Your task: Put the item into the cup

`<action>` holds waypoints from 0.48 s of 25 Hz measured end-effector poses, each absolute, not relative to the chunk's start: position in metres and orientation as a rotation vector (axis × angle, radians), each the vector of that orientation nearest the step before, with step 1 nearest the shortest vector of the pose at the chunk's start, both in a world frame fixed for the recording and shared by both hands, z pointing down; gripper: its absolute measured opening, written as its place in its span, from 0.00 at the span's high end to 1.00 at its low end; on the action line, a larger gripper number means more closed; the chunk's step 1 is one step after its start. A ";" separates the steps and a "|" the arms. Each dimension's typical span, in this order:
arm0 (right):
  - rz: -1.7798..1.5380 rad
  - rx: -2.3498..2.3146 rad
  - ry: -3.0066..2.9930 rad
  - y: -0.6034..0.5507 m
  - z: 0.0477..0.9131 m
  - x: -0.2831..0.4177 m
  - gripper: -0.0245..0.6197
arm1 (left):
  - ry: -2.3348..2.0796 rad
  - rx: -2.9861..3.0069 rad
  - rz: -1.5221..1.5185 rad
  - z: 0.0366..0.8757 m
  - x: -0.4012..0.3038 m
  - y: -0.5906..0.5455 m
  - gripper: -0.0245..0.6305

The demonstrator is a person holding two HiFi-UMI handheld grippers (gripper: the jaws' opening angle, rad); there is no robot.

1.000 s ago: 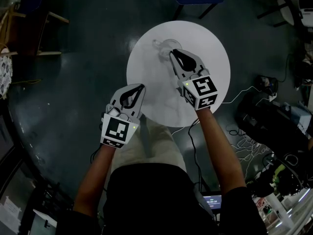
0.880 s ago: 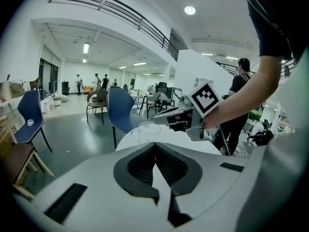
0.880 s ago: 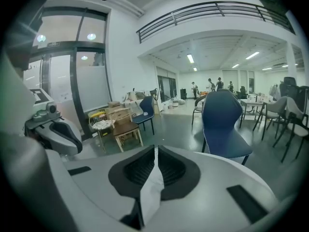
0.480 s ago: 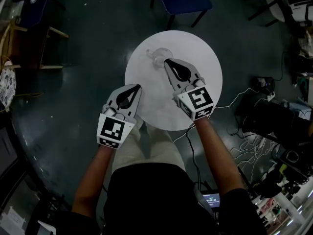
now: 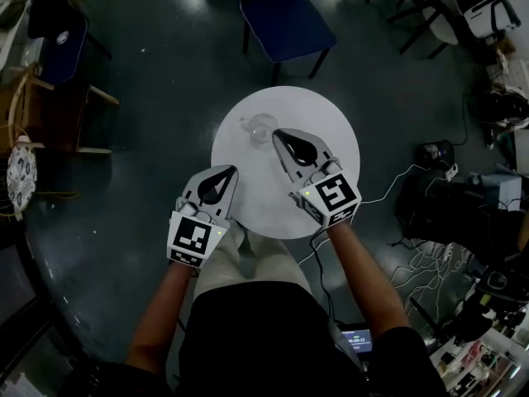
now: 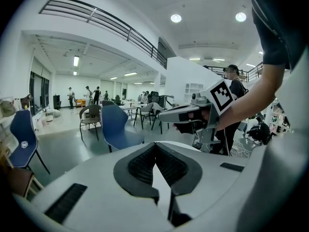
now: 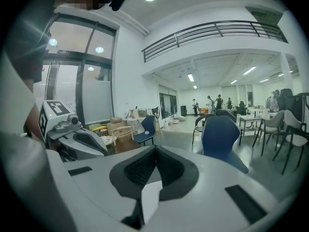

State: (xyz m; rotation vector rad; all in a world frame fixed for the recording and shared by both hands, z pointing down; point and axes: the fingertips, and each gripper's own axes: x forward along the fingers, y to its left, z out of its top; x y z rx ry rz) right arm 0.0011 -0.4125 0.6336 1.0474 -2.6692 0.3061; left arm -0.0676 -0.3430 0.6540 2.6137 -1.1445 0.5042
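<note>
a small round white table (image 5: 331, 139) stands on a dark grey, glossy floor, seen from above by the person working at it. a clear glass cup (image 5: 259, 126) stands upright near the table's far left edge. the rest of the tabletop looks bare, and whether the item lies inside the cup cannot be made out.

the left gripper (image 5: 232, 170) hangs over the near left rim of the table, its jaws pressed together with nothing between them. the right gripper (image 5: 277, 133) points towards the cup, with its tip just beside the glass. its jaws are closing the last little way, the tips meeting, and nothing is between them.

a dark blue chair (image 5: 285, 23) stands just beyond the table. loose white cables (image 5: 421, 255) trail over the floor to the right.

the gripper views show a large, bright, white-walled hall. a dark metal balcony railing (image 7: 217, 33) runs high along the wall. round ceiling lights (image 6: 176, 18) glow overhead. cardboard boxes (image 7: 118, 127) are stacked by tall windows, and a few distant people (image 7: 212, 100) stand at the far end.
</note>
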 end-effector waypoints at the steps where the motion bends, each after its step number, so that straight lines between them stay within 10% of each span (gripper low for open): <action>1: 0.303 1.054 -2.673 -0.409 0.624 0.002 0.93 | -1.145 2.622 0.502 0.646 -0.068 -0.342 0.94; 12: 0.230 1.131 -2.703 -0.356 0.533 0.007 0.93 | -1.183 2.676 0.357 0.553 -0.073 -0.321 0.94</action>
